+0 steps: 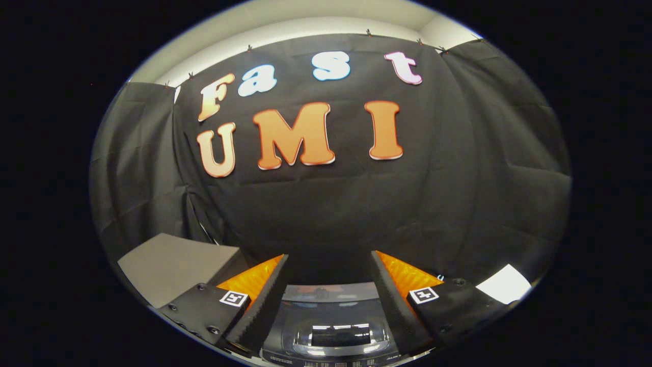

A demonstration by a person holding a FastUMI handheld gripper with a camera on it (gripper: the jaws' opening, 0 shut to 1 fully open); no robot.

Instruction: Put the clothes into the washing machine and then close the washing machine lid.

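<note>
My gripper (328,265) is open, its two fingers spread wide with nothing between them. It is held high and looks toward the booth's black cloth wall. Below and between the fingers lies the top of the washing machine (331,311), dark with a glossy lid (340,337) that reflects ceiling lights. The lid looks flat and down, though the view is too low to be sure. No clothes lie between or ahead of the fingers.
A grey box-like surface (173,265) stands to the left of the left finger. A white flat patch (504,284) sits beyond the right finger. The black cloth wall (331,204) hangs close behind the machine.
</note>
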